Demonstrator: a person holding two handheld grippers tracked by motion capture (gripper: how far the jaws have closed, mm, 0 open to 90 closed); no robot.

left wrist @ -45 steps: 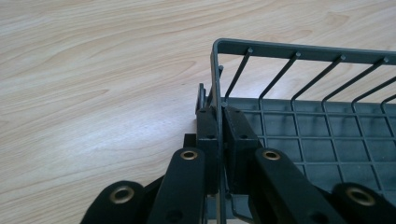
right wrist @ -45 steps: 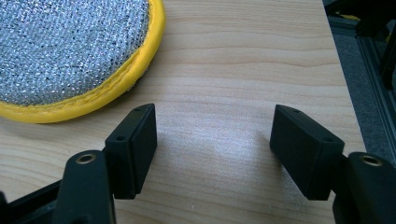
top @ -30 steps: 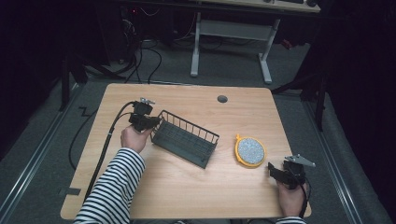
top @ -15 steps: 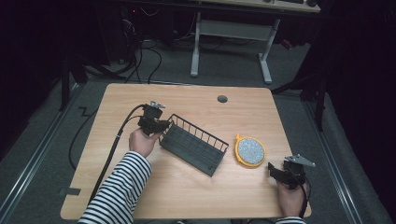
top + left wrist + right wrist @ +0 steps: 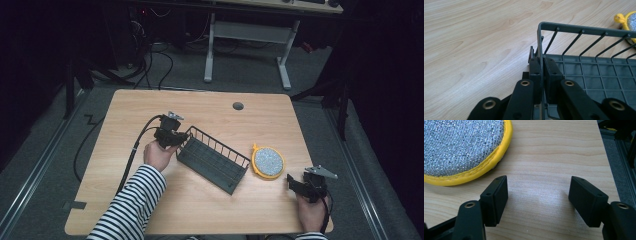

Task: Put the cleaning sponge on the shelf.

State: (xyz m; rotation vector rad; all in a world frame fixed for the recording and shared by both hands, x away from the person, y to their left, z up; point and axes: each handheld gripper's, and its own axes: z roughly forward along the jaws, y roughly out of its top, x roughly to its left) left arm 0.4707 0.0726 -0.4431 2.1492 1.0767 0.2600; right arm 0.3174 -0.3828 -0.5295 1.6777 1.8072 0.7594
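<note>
Left gripper (image 5: pixel 541 75) clamped tight on end rim of dark wire basket (image 5: pixel 212 159), mid-table, angled. Right gripper (image 5: pixel 539 195) wide open, holding nothing, beside yellow-edged scrub pad (image 5: pixel 268 161). Best slid slow & level, keeping grip low on rim, w/o bumping pad. Basket empty.

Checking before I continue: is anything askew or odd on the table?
The dark wire basket sits skewed, diagonal to the table edges, with the left gripper clamped on its end wall. Nothing looks spilled or damaged.
</note>
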